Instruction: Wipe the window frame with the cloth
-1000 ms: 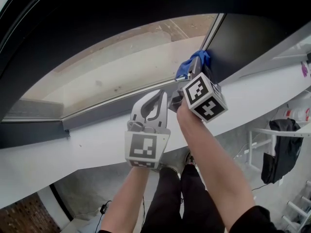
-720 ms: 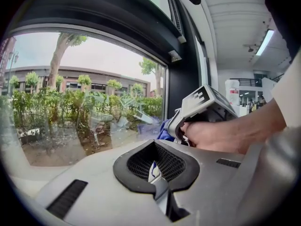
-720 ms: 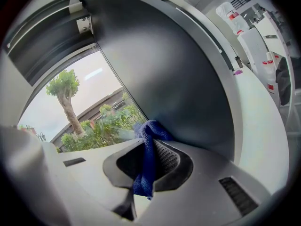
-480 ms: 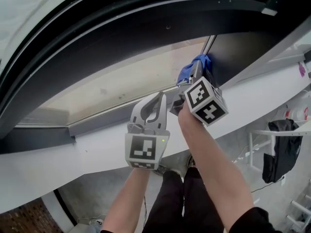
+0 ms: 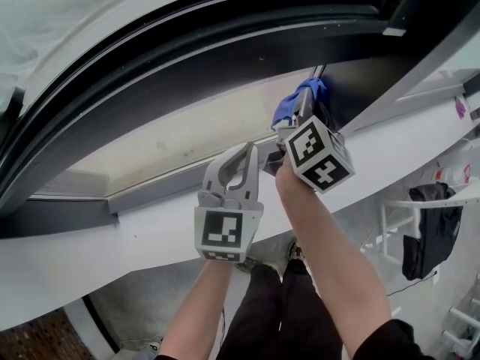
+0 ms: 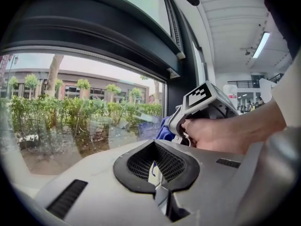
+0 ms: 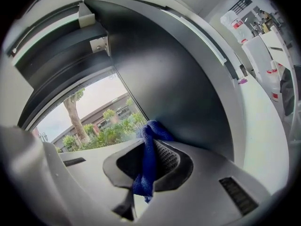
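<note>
The blue cloth (image 5: pixel 301 98), clamped in the right gripper (image 5: pixel 297 117), is pressed to the window frame (image 5: pixel 225 47) by its upright at 1 o'clock. Open glass (image 5: pixel 187 137) is left toward 9 o'clock. The left gripper (image 5: pixel 242 154) is held closed and empty, placed as a second ago.

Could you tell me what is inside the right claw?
The blue cloth, pinched in the right claw, bunched end at the dark window frame. The frame behind that bunch is covered.

grippers: 2, left gripper (image 5: pixel 242 150) and right gripper (image 5: pixel 300 112) | cloth (image 5: pixel 298 98): 1, blue | window frame (image 5: pixel 187 47): 1 | glass pane (image 5: pixel 172 137): 1 | bare forearms: 2, left forearm (image 5: pixel 196 306) and right forearm (image 5: pixel 330 253)
</note>
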`<action>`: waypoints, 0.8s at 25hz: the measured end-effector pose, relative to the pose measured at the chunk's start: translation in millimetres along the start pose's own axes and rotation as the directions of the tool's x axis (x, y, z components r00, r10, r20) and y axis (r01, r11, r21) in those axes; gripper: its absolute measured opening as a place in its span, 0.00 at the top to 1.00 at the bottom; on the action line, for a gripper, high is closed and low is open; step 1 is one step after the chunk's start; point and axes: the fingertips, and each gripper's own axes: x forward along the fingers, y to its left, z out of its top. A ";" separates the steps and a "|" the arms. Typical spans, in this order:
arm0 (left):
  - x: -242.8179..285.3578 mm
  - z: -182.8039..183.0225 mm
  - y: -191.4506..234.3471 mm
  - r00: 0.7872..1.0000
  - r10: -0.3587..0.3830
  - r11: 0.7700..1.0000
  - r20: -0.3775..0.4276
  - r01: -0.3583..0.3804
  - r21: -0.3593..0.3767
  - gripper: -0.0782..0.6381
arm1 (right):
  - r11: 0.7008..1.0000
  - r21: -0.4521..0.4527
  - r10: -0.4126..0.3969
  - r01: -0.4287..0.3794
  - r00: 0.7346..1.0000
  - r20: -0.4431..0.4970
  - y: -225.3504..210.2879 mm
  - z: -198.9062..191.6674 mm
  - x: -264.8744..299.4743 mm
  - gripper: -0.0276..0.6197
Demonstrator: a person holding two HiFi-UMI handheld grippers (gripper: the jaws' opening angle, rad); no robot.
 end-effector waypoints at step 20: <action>-13.5 39.7 4.6 0.999 0.034 0.999 0.019 -0.034 0.019 0.89 | 0.996 0.086 0.004 -0.004 1.000 0.001 19.2 31.3 -6.3 0.91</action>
